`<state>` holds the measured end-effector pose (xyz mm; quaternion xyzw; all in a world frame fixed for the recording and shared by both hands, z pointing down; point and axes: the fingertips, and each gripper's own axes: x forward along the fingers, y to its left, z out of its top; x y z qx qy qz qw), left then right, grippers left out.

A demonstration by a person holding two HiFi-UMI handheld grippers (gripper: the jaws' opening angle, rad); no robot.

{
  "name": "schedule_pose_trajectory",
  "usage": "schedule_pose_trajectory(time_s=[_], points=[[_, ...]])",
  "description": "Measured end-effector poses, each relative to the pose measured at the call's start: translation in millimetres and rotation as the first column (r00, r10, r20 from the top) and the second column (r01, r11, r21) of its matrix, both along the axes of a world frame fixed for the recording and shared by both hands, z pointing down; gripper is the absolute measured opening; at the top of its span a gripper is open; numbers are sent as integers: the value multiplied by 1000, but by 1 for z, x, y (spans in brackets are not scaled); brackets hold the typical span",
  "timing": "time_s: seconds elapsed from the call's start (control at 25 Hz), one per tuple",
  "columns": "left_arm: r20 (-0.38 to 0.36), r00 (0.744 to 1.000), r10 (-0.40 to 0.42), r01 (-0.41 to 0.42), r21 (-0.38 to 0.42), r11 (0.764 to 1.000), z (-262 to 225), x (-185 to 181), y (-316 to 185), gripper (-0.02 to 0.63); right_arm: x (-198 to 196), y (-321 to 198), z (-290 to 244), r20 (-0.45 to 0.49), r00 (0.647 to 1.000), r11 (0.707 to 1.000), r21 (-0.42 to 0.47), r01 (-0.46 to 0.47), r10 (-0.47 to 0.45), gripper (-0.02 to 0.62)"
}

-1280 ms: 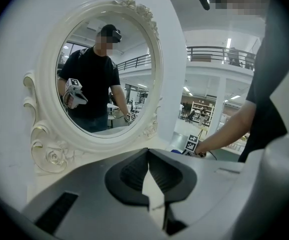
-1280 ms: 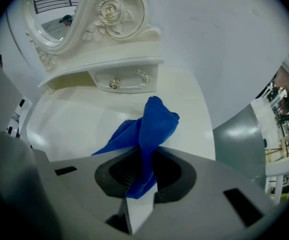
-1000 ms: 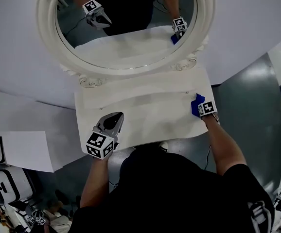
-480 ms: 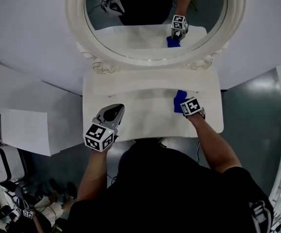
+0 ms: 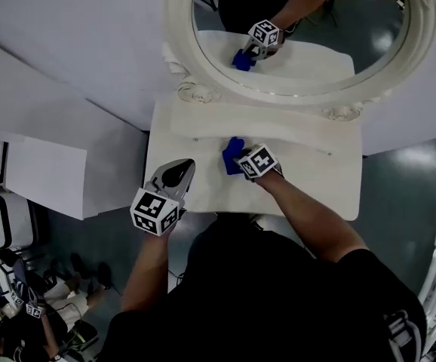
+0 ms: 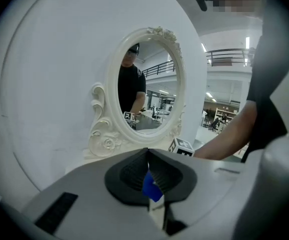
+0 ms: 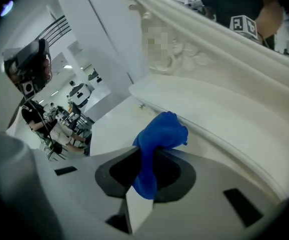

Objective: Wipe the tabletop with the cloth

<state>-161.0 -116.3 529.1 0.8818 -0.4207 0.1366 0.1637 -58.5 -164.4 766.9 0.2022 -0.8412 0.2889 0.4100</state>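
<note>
The right forearm reaches diagonally across the worktop (image 5: 316,179), its claw (image 5: 242,159) clenched on the single blue cloth (image 5: 231,155). The bunched cloth sits left of the worktop's middle, near the back ledge. The left arm is bent, and its claw (image 5: 179,169) is held over the near left edge, pointing at the one oval mirror (image 5: 369,21) with its tips closed together. Two claws in all.

The cloth (image 5: 231,155) lies partly hidden beneath the right tongs (image 5: 242,159).
</note>
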Motion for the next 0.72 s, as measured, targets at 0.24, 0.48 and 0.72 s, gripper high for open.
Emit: schedule_pose_trajectory(time_s=[0.24,0.48,0.72], points=[[7,995,-95,95,-8,995,2,-50,12,14,-120,45,6,105,983,986,-54,156,-149,57],[18,986,-164,165,-24,986,6,-89,34,14,-192,93,21,142,952,954,-96,286,-271,57],[24,979,-203,204,-48,978,12,-112,52,14,-222,112,45,110,941,934,-131,333,-320,55]])
